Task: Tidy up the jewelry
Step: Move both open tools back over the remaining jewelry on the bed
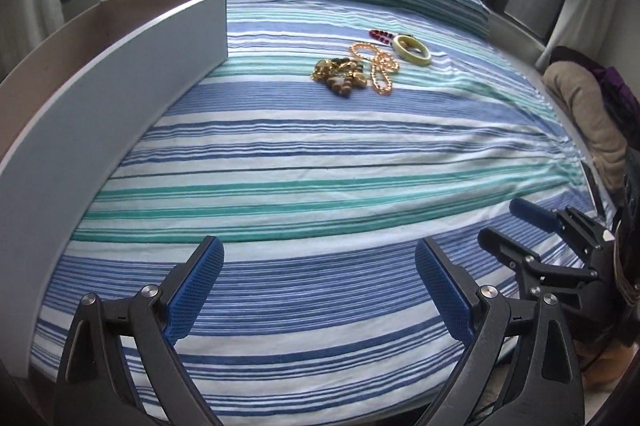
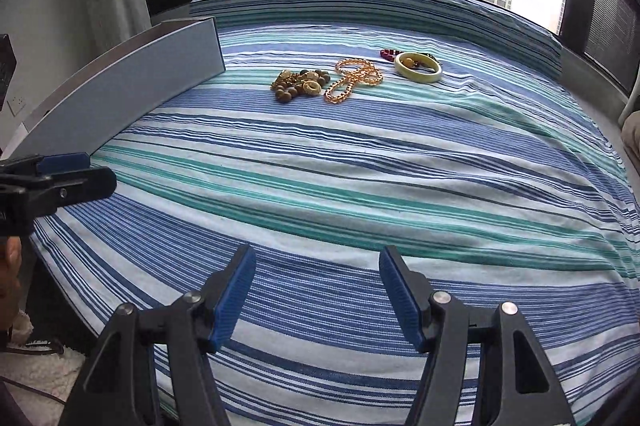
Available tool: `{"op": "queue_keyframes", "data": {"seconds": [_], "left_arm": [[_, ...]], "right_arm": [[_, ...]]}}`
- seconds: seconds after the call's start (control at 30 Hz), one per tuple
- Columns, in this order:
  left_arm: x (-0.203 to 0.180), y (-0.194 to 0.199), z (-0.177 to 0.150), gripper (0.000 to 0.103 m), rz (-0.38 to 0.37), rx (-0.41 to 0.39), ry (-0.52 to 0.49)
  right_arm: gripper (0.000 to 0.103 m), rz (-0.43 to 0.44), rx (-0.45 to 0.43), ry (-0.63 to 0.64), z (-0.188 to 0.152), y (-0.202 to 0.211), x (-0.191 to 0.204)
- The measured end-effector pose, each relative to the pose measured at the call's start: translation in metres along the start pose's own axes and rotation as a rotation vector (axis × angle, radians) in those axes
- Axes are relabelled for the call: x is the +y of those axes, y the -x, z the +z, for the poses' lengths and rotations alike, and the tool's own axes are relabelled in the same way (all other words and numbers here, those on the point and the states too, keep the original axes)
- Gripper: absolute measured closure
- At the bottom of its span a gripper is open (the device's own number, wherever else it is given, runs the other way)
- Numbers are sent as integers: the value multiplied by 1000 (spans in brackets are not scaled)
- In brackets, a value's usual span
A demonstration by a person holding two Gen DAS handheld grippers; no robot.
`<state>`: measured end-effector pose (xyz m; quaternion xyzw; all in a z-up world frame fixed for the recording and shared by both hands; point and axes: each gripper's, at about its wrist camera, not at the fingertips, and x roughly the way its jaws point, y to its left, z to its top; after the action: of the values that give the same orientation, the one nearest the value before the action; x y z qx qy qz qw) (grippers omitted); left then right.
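Jewelry lies far across the striped cloth: a heap of brown and gold beads (image 1: 340, 75) (image 2: 300, 83), a gold bead necklace (image 1: 378, 67) (image 2: 354, 79), a pale green bangle (image 1: 412, 50) (image 2: 418, 68) and a red bead string (image 1: 380, 35) (image 2: 387, 53). A long grey open box (image 1: 120, 73) (image 2: 132, 85) stands at the left. My left gripper (image 1: 318, 254) is open and empty near the front edge. My right gripper (image 2: 318, 262) is open and empty beside it; it also shows in the left wrist view (image 1: 504, 226).
The blue, white and teal striped cloth (image 1: 320, 165) (image 2: 360, 165) covers the whole surface. A folded striped cushion (image 2: 360, 1) lies along the back under the window. Beige and purple fabric (image 1: 588, 105) lies past the right edge.
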<state>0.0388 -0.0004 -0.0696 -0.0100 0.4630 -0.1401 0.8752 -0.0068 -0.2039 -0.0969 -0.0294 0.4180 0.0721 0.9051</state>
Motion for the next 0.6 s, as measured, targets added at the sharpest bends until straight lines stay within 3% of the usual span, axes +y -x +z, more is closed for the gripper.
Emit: {"op": "queue_keyframes", "data": {"seconds": [0.3, 0.43, 0.6], "left_arm": [[3, -27, 13, 6, -9, 36, 0], [11, -41, 62, 6, -96, -22, 1], [-10, -77, 119, 13, -121, -83, -68]], "right_arm": [[38, 21, -14, -13, 0, 0, 0], [38, 19, -16, -25, 1, 1, -5], [38, 25, -17, -46, 2, 0, -11]]}}
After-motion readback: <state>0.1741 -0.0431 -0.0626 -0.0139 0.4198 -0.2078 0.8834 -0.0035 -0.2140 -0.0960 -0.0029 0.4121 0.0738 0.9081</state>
